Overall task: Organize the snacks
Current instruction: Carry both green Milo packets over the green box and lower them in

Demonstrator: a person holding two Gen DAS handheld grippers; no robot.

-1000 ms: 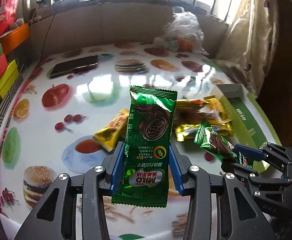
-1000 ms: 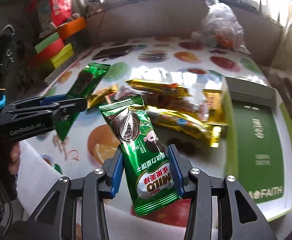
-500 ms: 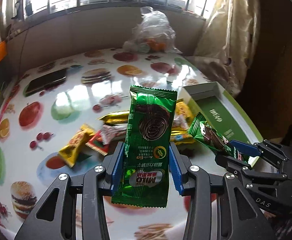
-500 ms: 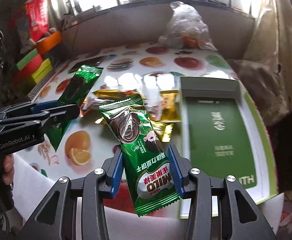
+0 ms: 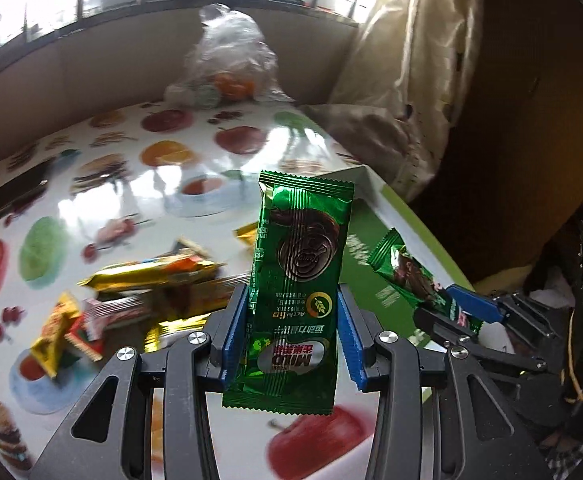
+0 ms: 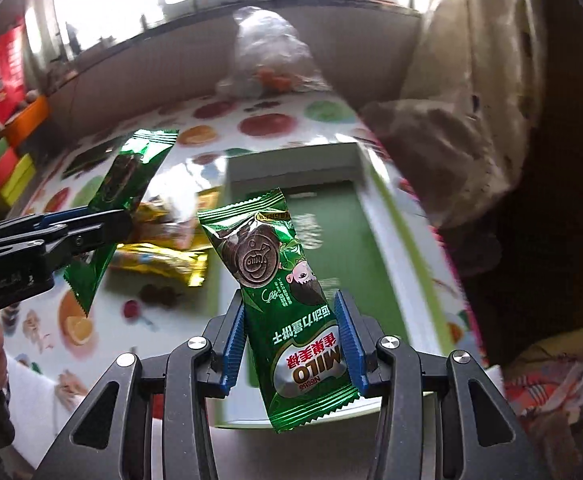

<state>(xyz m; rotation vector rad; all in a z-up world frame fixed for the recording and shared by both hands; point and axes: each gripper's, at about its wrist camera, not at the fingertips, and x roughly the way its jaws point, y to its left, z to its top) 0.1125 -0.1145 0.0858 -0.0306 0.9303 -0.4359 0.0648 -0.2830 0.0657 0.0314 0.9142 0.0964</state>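
My left gripper is shut on a green Milo packet, held upright above the table near the box's left side. My right gripper is shut on a second green Milo packet, held above the near end of the green-lined white box. The box also shows in the left wrist view. Each gripper appears in the other's view: the right one at right, the left one at left. A pile of gold and red snack packets lies on the table left of the box.
The fruit-print tablecloth covers a round table. A clear plastic bag sits at the far edge by the wall. A dark phone lies far left. Coloured boxes stack at the left. A curtain hangs at right.
Both grippers have moved right toward the box, each still holding its Milo packet. The box now lies directly under the right gripper's packet.
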